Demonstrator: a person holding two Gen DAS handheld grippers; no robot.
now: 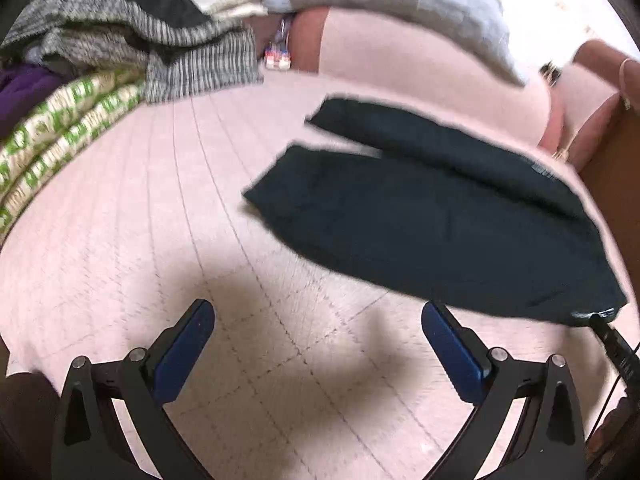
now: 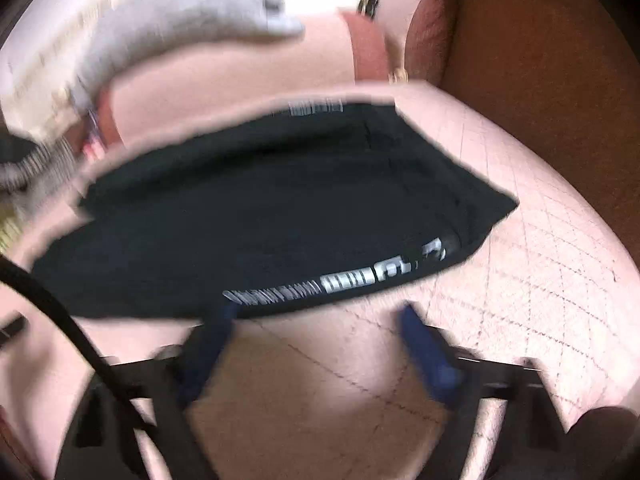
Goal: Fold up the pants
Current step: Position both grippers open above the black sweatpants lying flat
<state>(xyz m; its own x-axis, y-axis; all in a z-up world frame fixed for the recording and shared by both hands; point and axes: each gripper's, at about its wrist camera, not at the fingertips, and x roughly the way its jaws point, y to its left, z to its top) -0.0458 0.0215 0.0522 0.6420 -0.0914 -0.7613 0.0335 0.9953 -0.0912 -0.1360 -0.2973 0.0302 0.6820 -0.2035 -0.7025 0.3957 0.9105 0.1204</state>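
- A pink quilted bedspread (image 1: pixel 160 220) with stitched diamond lines is covering the whole working surface; a brown upholstered panel (image 2: pixel 540 60) is rising along its far right edge.
- Nearest the left camera, the left gripper (image 1: pixel 318 312) is hanging over bare quilt, its blue-padded fingers (image 1: pixel 188 344) spread wide with nothing between them.
- The right gripper (image 2: pixel 316 316) is hovering just short of the pants' near edge, blurred; its blue fingers (image 2: pixel 424 344) are standing well apart over bare quilt, and nothing is being gripped.
- The dark pants (image 1: pixel 432 216) are lying flat on the quilt, right of the left gripper, the two legs pointing away to the left; white lettering (image 2: pixel 340 280) is running along the edge nearest the right gripper.
- Farther off on the left, a heap of other clothes is sitting on the bed: a green-and-cream patterned fabric (image 1: pixel 60 136) and a grey striped knit (image 1: pixel 160 52).
- Beyond the pants, a pink pillow (image 1: pixel 420 76) is lying with a pale grey cloth (image 1: pixel 400 0) draped over it.
- No container is showing in either view.
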